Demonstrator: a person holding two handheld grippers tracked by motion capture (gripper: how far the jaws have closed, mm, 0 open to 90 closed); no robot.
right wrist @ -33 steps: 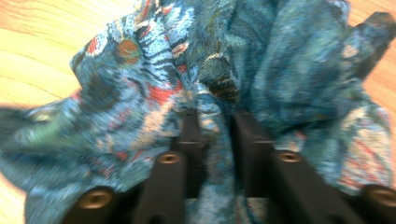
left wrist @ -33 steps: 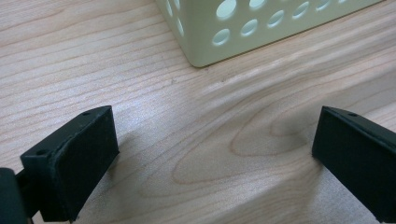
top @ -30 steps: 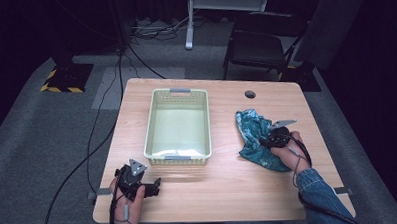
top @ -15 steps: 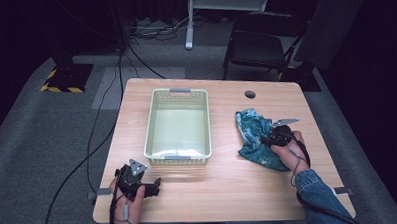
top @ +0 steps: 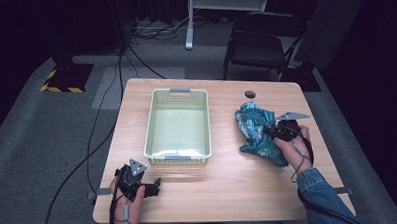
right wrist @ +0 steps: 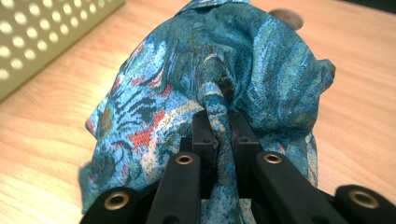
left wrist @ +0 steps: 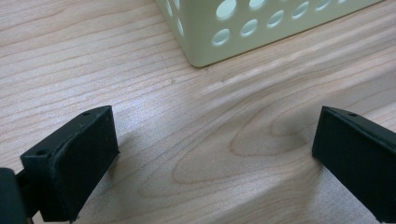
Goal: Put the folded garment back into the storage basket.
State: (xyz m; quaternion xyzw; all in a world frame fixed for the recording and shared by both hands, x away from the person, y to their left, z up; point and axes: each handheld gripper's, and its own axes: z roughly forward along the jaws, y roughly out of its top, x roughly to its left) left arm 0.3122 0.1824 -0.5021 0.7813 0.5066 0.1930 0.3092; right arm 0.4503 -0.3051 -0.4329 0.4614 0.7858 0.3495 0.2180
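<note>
A crumpled blue patterned cloth lies on the right side of the wooden table. My right gripper is shut on a fold of this cloth, which bunches up between the two pads and is drawn upward. A pale green perforated basket stands empty in the middle of the table. Near the front left corner my left gripper rests low over the wood, its jaws wide apart with nothing between them. The basket's corner lies just beyond that gripper.
A small dark hole sits in the tabletop behind the cloth. Beyond the table stand a dark chair and a white stand, with cables across the grey floor.
My right gripper has risen a little with the cloth fold in it, pulling the cloth up. The left gripper has stayed put.
</note>
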